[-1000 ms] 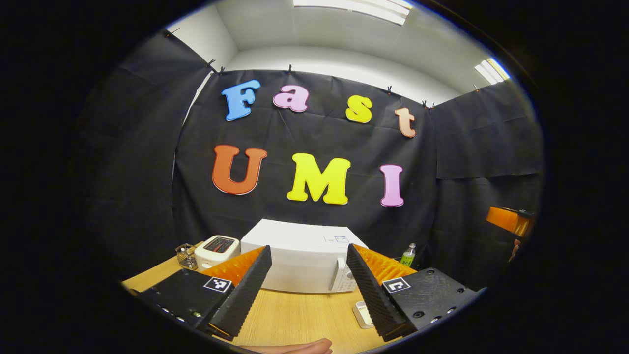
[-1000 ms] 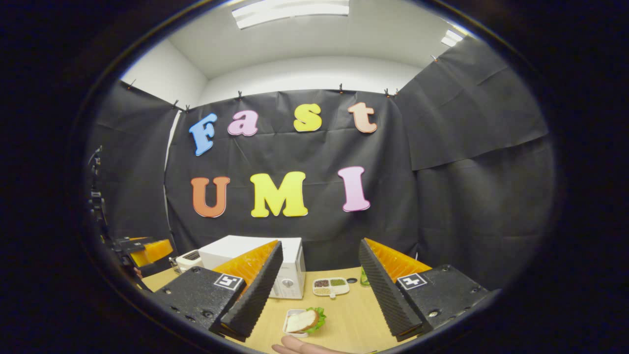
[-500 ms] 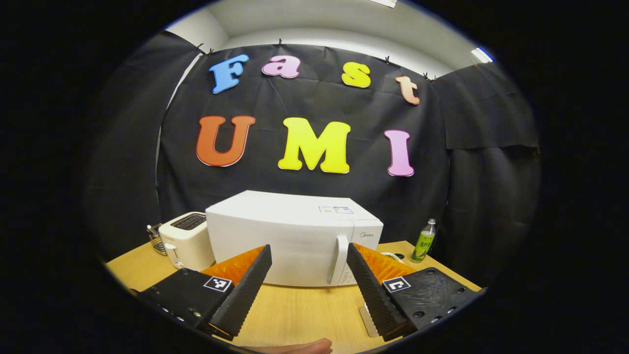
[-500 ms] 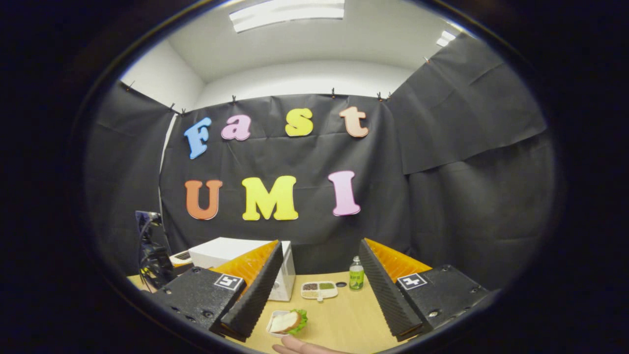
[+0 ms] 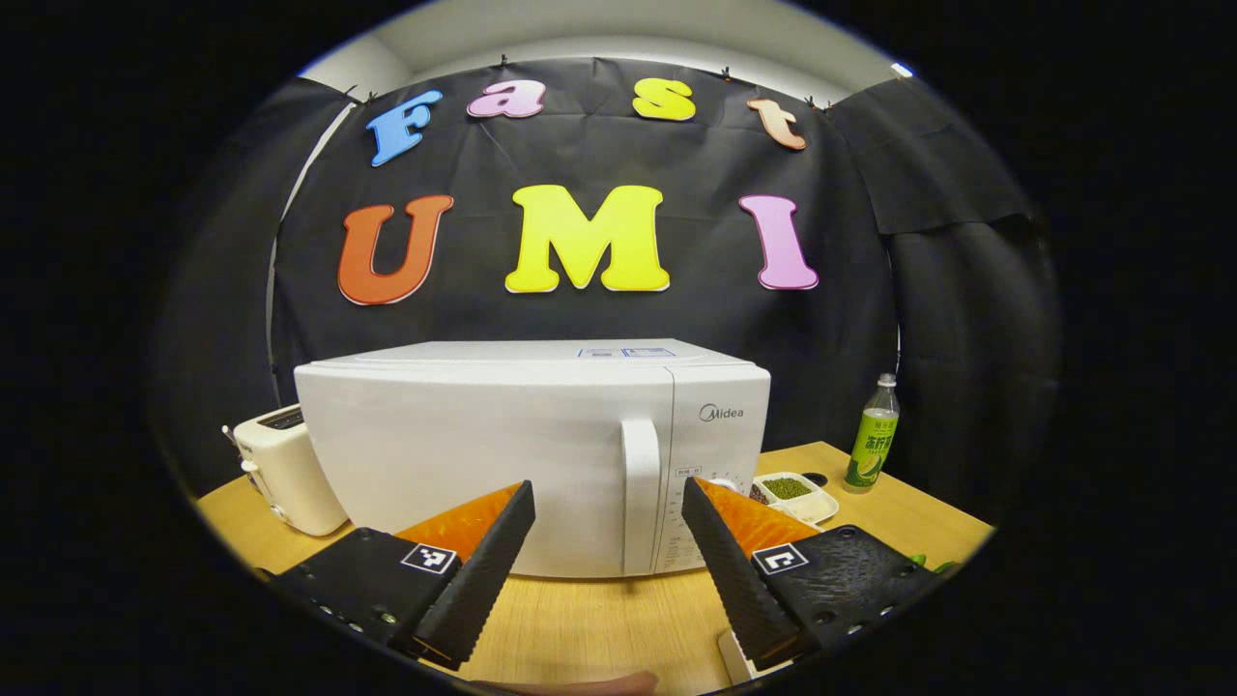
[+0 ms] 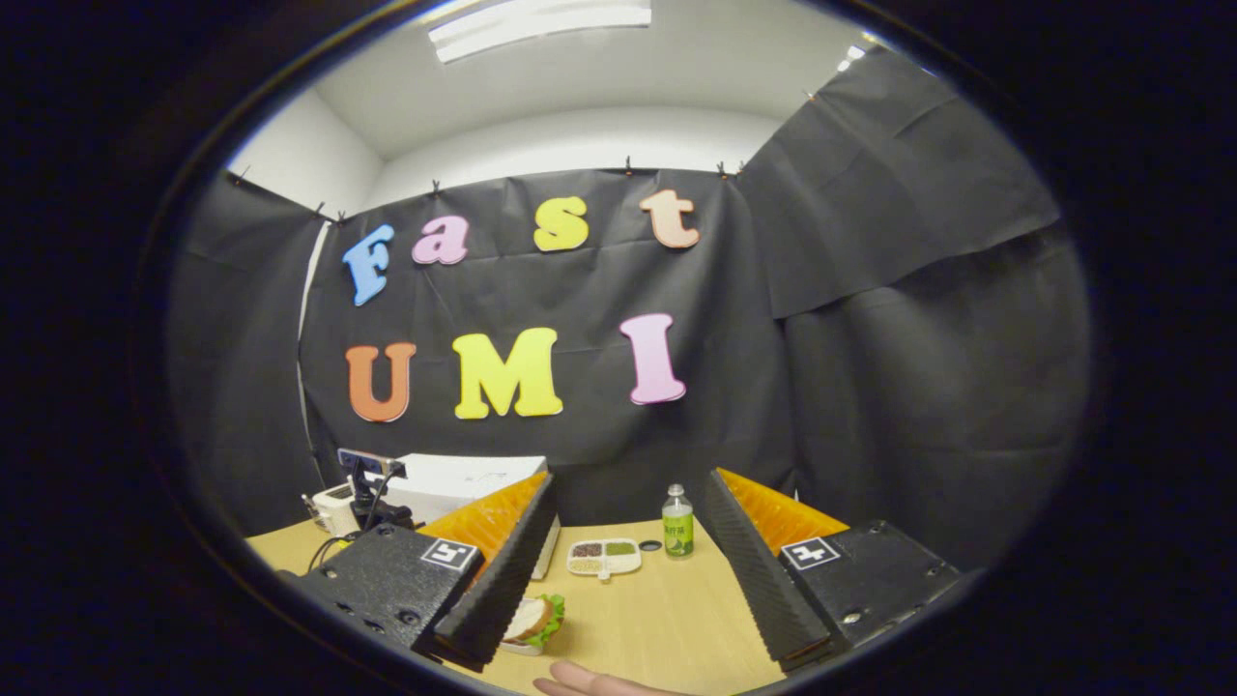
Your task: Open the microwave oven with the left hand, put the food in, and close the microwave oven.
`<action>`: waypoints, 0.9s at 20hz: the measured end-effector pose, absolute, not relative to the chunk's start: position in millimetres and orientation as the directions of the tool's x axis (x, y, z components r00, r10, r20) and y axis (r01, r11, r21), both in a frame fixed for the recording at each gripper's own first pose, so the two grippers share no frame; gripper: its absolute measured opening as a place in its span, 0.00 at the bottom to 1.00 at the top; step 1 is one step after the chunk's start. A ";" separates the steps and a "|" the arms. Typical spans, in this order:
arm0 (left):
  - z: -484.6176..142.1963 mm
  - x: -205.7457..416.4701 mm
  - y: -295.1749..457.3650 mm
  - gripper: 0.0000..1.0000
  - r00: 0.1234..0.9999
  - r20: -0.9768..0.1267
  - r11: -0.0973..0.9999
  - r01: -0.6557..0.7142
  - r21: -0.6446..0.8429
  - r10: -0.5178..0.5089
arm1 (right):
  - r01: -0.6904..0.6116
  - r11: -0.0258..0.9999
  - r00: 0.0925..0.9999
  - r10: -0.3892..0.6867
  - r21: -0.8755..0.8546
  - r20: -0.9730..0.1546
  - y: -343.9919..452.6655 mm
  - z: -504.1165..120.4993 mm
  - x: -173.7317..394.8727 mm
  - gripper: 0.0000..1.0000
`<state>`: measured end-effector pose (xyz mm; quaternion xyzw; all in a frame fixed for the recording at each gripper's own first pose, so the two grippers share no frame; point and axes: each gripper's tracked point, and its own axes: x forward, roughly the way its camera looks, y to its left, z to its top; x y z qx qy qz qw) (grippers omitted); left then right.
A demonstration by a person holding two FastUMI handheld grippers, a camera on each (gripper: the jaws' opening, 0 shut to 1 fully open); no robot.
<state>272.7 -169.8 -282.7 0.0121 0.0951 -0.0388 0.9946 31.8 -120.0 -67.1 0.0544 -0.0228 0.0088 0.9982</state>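
Two grippers are held over the wooden table (image 5: 599,619), each with its fingers spread apart and nothing between them. The left gripper (image 5: 604,541) faces the white microwave (image 5: 464,445), whose door is closed. The vertical door handle (image 5: 640,493) lies between the fingers but beyond their tips. A brand mark sits atop the control panel, and a sticker on the top is too small to read. The microwave appears larger and nearer than 0.5 s ago.

The right gripper (image 6: 628,551) hovers above the sandwich (image 6: 536,619) on its small dish. The sandwich is now partly hidden behind one finger. A labelled green bottle (image 6: 677,522) stands just beside a compartment tray (image 6: 604,558).
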 end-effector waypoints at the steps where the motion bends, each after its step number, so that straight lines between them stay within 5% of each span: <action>1: -287.0 280.6 -173.7 0.95 0.978 -0.195 0.997 0.078 0.016 -0.073 | -0.020 0.994 0.999 0.015 0.109 0.049 -125.0 -70.9 34.8 0.99; 2: -292.5 287.1 -174.3 0.84 0.977 -0.204 0.998 0.068 0.016 -0.063 | -0.017 0.994 0.999 0.012 0.110 0.045 -130.1 -78.2 38.4 0.99; 3: -298.4 293.8 -175.7 0.95 0.974 -0.218 0.998 0.062 0.014 -0.057 | -0.011 0.994 0.999 0.006 0.112 0.043 -135.3 -81.9 42.3 0.99; 5: -308.5 303.8 -185.5 0.91 0.964 -0.253 0.996 0.086 -0.002 -0.084 | -0.002 0.990 0.998 -0.007 0.139 0.065 -146.4 -84.8 44.1 0.99; 6: -313.4 309.2 -185.5 0.60 0.962 -0.259 0.996 0.084 -0.005 -0.083 | -0.007 0.988 0.996 -0.006 0.156 0.085 -149.7 -80.8 44.5 0.99; 7: -313.0 310.8 -184.3 0.55 0.965 -0.251 0.997 0.077 0.004 -0.074 | -0.015 0.985 0.995 -0.001 0.170 0.095 -150.9 -80.7 44.1 0.98; 9: -311.5 313.3 -179.0 0.70 0.972 -0.233 0.999 0.040 0.023 -0.034 | -0.034 0.984 0.996 0.019 0.173 0.087 -149.9 -89.9 44.5 0.98; 10: -313.8 313.8 -183.7 0.37 0.970 -0.240 0.999 0.041 0.026 -0.034 | -0.029 0.985 0.997 0.017 0.168 0.075 -154.2 -95.3 47.3 0.98; 11: -314.1 315.7 -183.3 0.17 0.970 -0.242 0.999 0.036 0.030 -0.028 | -0.019 0.986 0.998 0.010 0.164 0.058 -158.1 -100.0 48.8 0.98; 12: -314.2 314.9 -182.3 0.25 0.970 -0.241 0.999 0.032 0.028 -0.024 | -0.009 0.987 0.999 0.001 0.162 0.046 -161.2 -104.3 50.5 0.98; 14: -313.8 312.2 -181.4 0.22 0.967 -0.254 0.998 0.039 0.051 -0.025 | 0.008 0.986 0.999 -0.014 0.164 0.030 -165.6 -108.3 51.7 0.98; 17: -317.9 307.6 -181.0 0.15 0.961 -0.272 0.998 0.054 0.008 -0.050 | -0.025 0.981 1.000 0.025 0.190 0.004 -157.1 -113.9 46.3 0.97; 18: -315.2 302.5 -181.5 0.03 0.960 -0.274 0.998 0.058 -0.001 -0.056 | -0.042 0.980 0.999 0.044 0.194 -0.004 -154.9 -115.8 44.6 0.97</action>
